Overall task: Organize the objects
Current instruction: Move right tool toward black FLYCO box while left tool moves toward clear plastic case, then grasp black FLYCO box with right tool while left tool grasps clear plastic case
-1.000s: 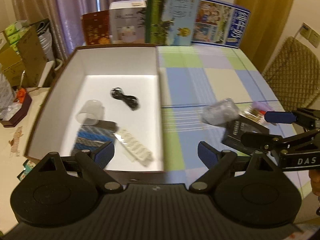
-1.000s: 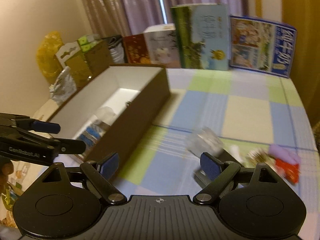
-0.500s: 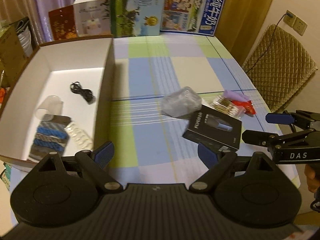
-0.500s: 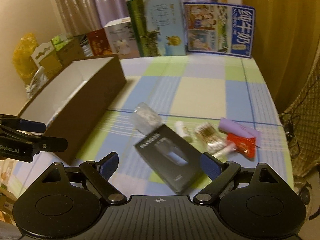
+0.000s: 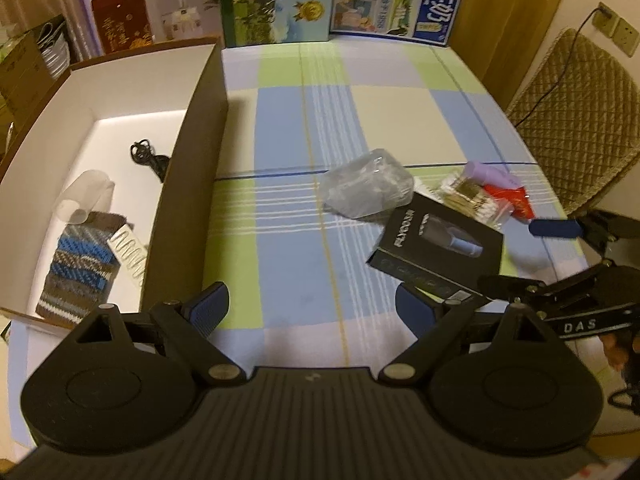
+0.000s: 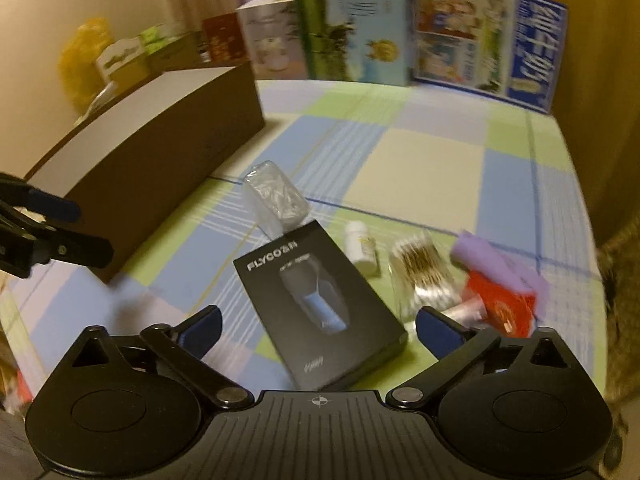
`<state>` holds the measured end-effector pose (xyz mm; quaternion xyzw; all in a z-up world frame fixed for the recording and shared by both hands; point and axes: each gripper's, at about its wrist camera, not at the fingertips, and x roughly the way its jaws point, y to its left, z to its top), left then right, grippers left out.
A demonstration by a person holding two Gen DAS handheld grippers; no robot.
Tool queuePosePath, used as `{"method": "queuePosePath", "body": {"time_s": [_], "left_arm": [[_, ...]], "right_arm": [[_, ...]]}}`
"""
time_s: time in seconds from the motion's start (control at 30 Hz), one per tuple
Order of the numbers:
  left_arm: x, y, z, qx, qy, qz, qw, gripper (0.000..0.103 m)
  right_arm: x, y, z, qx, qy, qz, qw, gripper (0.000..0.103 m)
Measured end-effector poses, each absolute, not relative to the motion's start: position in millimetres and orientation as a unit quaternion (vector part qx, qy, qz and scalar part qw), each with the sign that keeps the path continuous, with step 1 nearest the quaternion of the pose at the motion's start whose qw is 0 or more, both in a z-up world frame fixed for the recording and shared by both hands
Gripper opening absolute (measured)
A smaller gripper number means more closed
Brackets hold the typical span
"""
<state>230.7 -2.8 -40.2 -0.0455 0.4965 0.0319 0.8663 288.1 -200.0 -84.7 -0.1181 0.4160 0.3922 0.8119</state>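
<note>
A black shaver box (image 6: 320, 304) (image 5: 438, 246) lies on the checked tablecloth. My right gripper (image 6: 318, 326) is open, its jaws on either side of the box's near end, holding nothing. A clear plastic bag (image 6: 276, 198) (image 5: 368, 188), a small white bottle (image 6: 362, 246), a cotton swab pack (image 6: 424, 276) (image 5: 472, 196), a purple item (image 6: 492, 258) and a red packet (image 6: 504, 302) lie around it. My left gripper (image 5: 312, 312) is open and empty over the cloth, right of the brown box (image 5: 188, 184).
The brown box holds a black cable (image 5: 150, 158), a clear cup (image 5: 84, 196), a striped knit piece (image 5: 82, 270) and a white strip (image 5: 128, 250). Cartons (image 5: 276, 0) stand along the table's far edge. A woven chair (image 5: 580, 120) is at the right.
Both grippers have swung right, away from the brown box toward the loose items. My right gripper has come down close over the black shaver box.
</note>
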Motion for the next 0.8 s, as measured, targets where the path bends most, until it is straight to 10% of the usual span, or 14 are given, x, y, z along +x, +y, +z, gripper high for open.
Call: {"method": "queuePosePath", "body": {"time_s": [0.8], "left_arm": [[236.8, -3.7, -55.6, -0.037, 0.517, 0.032, 0.854, 0.088]], "right_arm": [[235.3, -237.4, -120.1, -0.185, 0.461, 0.402, 0.769, 0.078]]}}
